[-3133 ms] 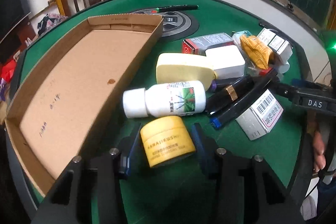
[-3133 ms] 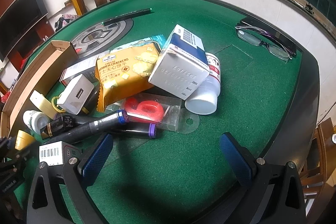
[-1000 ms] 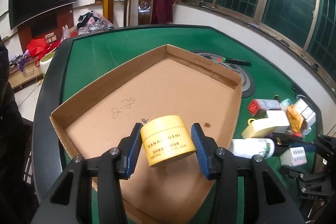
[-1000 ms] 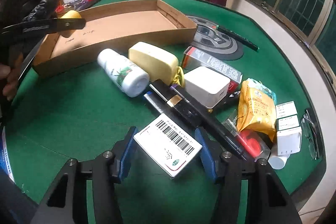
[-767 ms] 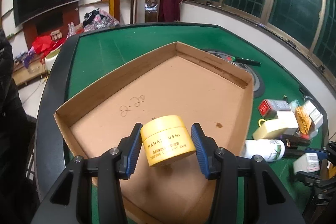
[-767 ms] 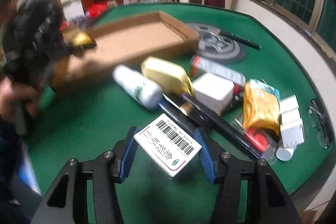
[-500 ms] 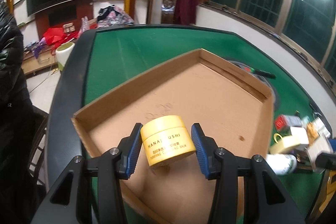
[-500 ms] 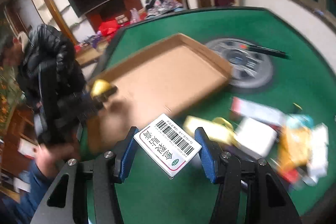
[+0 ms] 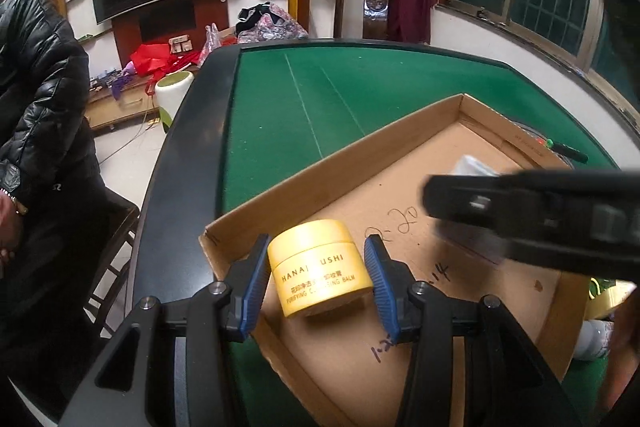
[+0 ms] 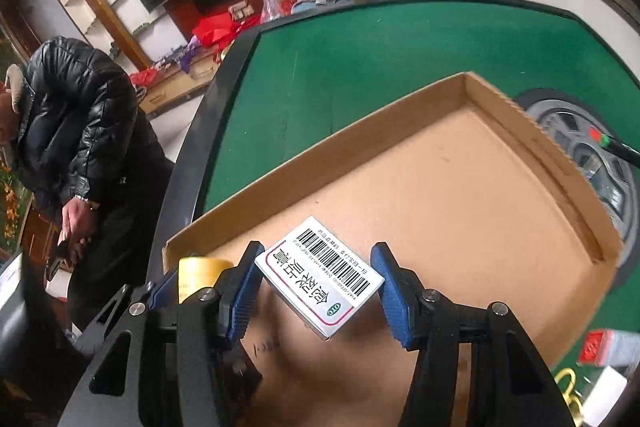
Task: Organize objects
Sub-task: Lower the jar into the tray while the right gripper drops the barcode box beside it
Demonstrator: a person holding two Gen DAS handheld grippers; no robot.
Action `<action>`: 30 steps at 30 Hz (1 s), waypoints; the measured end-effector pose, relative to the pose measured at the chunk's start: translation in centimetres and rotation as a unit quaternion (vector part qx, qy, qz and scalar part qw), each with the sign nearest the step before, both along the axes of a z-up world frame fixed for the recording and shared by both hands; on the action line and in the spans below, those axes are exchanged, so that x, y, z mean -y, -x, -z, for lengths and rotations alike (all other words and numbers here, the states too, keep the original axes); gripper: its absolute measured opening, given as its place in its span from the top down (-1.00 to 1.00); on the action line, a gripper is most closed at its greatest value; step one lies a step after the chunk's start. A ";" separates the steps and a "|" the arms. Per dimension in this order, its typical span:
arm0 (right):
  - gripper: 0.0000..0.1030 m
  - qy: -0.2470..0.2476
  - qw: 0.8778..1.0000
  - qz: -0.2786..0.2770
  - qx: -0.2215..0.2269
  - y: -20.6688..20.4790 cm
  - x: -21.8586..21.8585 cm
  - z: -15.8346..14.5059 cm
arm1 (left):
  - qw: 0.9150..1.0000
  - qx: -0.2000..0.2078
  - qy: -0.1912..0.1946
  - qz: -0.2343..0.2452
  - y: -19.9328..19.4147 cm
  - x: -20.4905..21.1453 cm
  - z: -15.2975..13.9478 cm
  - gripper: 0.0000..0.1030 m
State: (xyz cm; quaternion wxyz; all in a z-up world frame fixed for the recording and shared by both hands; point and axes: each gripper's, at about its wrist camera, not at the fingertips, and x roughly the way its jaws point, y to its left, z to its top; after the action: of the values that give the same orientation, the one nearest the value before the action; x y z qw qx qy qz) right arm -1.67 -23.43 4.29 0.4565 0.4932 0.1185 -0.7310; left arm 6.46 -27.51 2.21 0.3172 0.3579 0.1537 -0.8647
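Observation:
A shallow cardboard tray (image 9: 320,163) (image 10: 400,115) lies on the green felt table. My left gripper (image 9: 317,275) is shut on a yellow cleansing-balm jar (image 9: 320,267), held low in the tray's near corner. My right gripper (image 10: 318,277) is shut on a white medicine box with a barcode (image 10: 320,273), held above the tray floor just right of the left gripper. The jar's top also shows in the right wrist view (image 10: 202,265). The right gripper body crosses the left wrist view as a dark blurred bar (image 9: 532,215).
The table's black padded rim (image 9: 180,131) curves along the left. A round centre console (image 10: 592,147) with a marker (image 10: 616,147) sits past the tray. Loose items show at the far right (image 10: 604,343). A person in a black jacket (image 10: 76,131) stands left of the table.
Both grippers have carried their loads from the pile over to the tray. The jar has dropped down to the tray's near corner, and the box has come in beside it.

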 end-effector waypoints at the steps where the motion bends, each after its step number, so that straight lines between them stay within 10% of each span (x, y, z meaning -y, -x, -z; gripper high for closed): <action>1: -0.17 -0.002 1.000 0.002 0.005 0.1 0.6 0.3 | 1.000 0.000 0.004 -0.001 0.0 -0.1 0.0 0.10; 30: -0.24 0.029 0.999 0.029 0.005 1.5 -3.0 0.5 | 0.998 -0.044 0.022 0.028 0.3 -1.7 -0.6 -0.10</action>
State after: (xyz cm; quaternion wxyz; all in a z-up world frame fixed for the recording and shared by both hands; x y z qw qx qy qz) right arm -3.18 -20.40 3.79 0.4502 0.4865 0.0807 -0.7444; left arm 6.17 -25.80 2.77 0.2932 0.3164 0.1384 -0.8915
